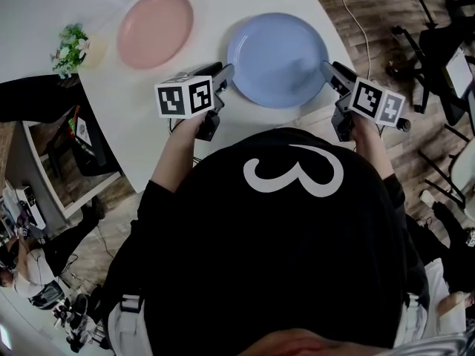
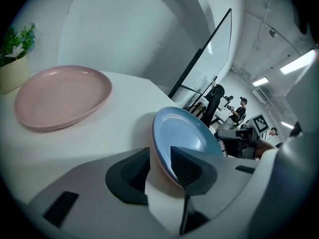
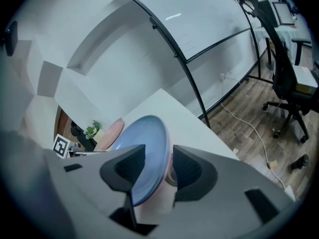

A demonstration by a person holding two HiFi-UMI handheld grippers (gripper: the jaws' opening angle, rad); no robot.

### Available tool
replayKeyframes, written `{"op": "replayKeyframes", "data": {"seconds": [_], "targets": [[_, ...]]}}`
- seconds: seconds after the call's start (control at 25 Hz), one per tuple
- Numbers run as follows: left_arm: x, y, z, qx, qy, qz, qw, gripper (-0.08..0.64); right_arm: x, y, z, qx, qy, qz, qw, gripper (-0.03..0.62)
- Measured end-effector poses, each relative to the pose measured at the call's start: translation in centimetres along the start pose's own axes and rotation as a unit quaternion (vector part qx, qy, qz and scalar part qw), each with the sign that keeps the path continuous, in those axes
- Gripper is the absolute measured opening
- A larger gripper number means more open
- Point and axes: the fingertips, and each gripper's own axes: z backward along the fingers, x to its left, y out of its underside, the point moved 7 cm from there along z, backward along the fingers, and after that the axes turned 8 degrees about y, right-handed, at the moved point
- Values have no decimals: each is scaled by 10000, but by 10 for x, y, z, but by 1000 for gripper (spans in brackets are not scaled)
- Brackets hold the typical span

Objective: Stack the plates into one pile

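Plates for stacking, two on view, not yet in one pile. Head view: the blue plate [image 1: 276,58] is laid flat on the white table [image 1: 215,6], close before the person. The pink plate [image 1: 155,29] is set well apart, up and to the left, near a potted plant [image 1: 70,49]. Opposite edges of the blue plate are bracketed by the left gripper [image 1: 225,73] and the right gripper [image 1: 329,69]. Left gripper view: the blue rim is found between the jaws, which are parted to a middling gap and are not seen to press on it. A pale pinkish layer is shown under the blue; whether it is the plate's own underside or another plate cannot be told. Right gripper view: the rim is likewise lodged between the jaws, here spread wide, with slack at the underside pad. Handling, as judged: a two-sided hold on the blue plate is taken to be the step. Both pairs of jaws should be closed evenly and well onto the rim, and the plate kept level, centred over the pink plate and lowered before release. Writing: none is found on either plate. A large white figure like a 3 [image 1: 335,170] is carried on the person's black top [image 1: 260,273]. Square markers only are borne on each gripper's cube [image 1: 184,95].
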Motion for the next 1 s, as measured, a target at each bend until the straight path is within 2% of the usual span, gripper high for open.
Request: {"op": "replayKeyframes", "data": {"seconds": [0.16,0.32,0.48,0.72,1.0], "targets": [[2,1,11,-86,-78,34,9999,120,9,-6,4,-179,82,166,9997,166],[3,10,30,-82,-180,78,9998,117,20,-6,3,-256,71,67,9996,153],[10,9,60,-179,-307,16,9994,93,50,-8,-6,-274,-212,94,9994,116],[28,3,106,-557,-343,113,9978,87,116,-3,-31,-14,-698,471,9964,117],[67,-4,154,-850,-587,342,9941,89,189,-3,-68,338,-1262,619,9895,117]]}}
